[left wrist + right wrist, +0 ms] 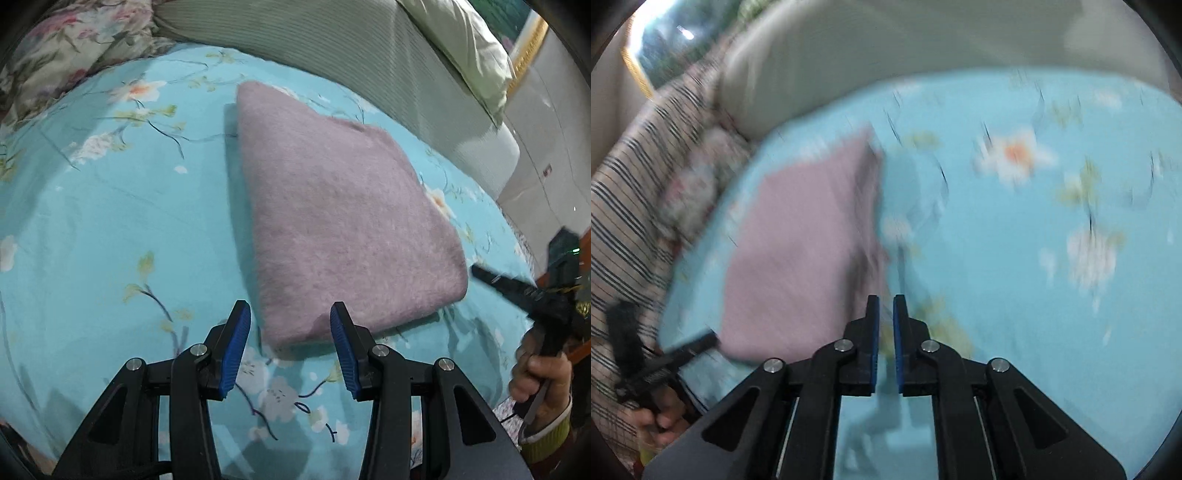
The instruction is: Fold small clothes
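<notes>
Step in hand: we judge the fold finished or nearly so; the fuzzy mauve folded garment (343, 221) lies as a compact slab on the turquoise floral bedsheet (92, 229).
Left claw (291, 347): released, gripping nothing; the garment's near corner sits just ahead, between the blue pads.
Right claw (885, 343): almost clenched, a thin gap remaining, nothing held; garment (801, 254) ahead and to its left.
Next move: we would press the slab flat or set it aside, then fetch another piece.
Left view only: sharp garment edges, a grey ribbed cushion (332, 48) beyond the claw.
Right view only: motion blur, a striped fabric (624, 206) far left.
</notes>
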### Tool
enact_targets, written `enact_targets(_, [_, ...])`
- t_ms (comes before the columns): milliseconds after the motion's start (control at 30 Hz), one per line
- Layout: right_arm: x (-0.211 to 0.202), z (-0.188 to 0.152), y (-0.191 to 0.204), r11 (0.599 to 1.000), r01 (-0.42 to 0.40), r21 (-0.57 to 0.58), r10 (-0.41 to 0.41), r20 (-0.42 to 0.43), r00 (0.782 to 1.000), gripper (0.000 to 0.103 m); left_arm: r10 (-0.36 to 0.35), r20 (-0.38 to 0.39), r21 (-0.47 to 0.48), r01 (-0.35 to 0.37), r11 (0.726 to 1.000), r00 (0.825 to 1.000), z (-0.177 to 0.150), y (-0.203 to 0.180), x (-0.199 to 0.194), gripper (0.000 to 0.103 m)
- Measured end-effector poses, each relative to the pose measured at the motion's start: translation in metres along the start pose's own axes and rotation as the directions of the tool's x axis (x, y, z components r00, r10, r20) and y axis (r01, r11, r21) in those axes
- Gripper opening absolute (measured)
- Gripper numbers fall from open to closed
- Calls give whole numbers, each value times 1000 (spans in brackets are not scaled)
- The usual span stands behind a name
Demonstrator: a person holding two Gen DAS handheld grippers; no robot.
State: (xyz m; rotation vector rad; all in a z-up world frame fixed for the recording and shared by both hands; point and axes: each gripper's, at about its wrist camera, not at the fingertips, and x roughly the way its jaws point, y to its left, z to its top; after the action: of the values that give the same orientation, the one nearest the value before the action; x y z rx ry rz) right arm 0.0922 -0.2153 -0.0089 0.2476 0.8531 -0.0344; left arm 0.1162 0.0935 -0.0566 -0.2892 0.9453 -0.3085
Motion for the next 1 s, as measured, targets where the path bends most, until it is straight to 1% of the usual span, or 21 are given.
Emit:
enact_targets(33, [-6, 13, 2, 1000, -25, -3, 25, 38, 999, 10, -4, 3, 0, 4, 1000, 1000, 4, 0, -2, 44])
enact_targets(133, [4, 41, 3, 997, -74, -2, 74, 60, 995, 14, 1, 16, 33, -2, 999, 1000, 30, -8, -1, 45])
enact_targets(200, [24, 60, 7, 996, -91, -12, 92, 43, 995, 26, 14, 30, 57, -16, 998, 999, 49, -14, 6, 45])
enact_targets(233, [36, 69, 9, 996, -88, -17, 89, 29, 996, 37, 13, 32, 58, -15, 998, 999, 58, -15, 11, 45])
enact_targets(267, [45, 77, 10, 996, -89, -19, 90, 25, 996, 41, 8, 29, 52, -10, 999, 1000, 66, -15, 18, 45])
enact_targets(367, [74, 106, 9, 995, -95, -17, 95, 4, 995, 41, 17, 13, 27, -18, 999, 1000, 91, -11, 39, 44])
enact_targets(433, [100, 128, 12, 996, -93, -3, 93, -19, 995, 41, 26, -12, 1, -26, 1000, 1000, 109, -7, 53, 44])
enact_targets(467, [115, 136, 12, 996, -93, 1, 93, -43, 995, 41, 30, -27, -6, -30, 1000, 999, 116, -6, 59, 44])
enact_targets(500, [136, 145, 14, 996, -88, 9, 89, -96, 991, 41, 35, -37, -10, -36, 999, 999, 123, -5, 63, 44])
enact_targets(533, [149, 150, 14, 996, -85, 23, 87, -130, 988, 41, 44, -46, -15, -45, 999, 998, 130, -3, 67, 44])
enact_targets(567, [163, 153, 15, 995, -91, 41, 96, -162, 982, 38, 55, -53, -19, -56, 998, 997, 139, -2, 70, 44])
enact_targets(600, [176, 154, 15, 993, -107, 56, 117, -196, 974, 24, 61, -54, -21, -63, 998, 997, 144, -1, 71, 44])
enact_targets(633, [178, 155, 14, 992, -112, 60, 122, -200, 972, 9, 68, -58, -28, -70, 997, 996, 148, 2, 73, 44])
enact_targets(733, [160, 155, 11, 986, -138, 98, 150, -126, 981, 8, 69, -92, -69, -76, 995, 993, 161, 11, 78, 44])
enact_targets(767, [158, 153, 8, 987, -119, 112, 132, -117, 984, 8, 67, -107, -82, -77, 994, 992, 163, 13, 80, 44])
enact_targets(833, [166, 148, 1, 991, -63, 118, 79, -131, 988, 8, 67, -127, -85, -78, 993, 990, 163, 15, 88, 45])
enact_targets(867, [176, 144, -4, 989, -51, 135, 72, -155, 985, 8, 73, -137, -80, -84, 993, 988, 164, 15, 94, 47])
enact_targets(933, [185, 141, -10, 987, -48, 154, 74, -170, 983, 8, 87, -156, -78, -101, 992, 984, 165, 17, 107, 48])
enact_targets(1000, [183, 145, -5, 990, -53, 130, 74, -160, 984, 10, 92, -143, -71, -103, 992, 985, 167, 20, 112, 51])
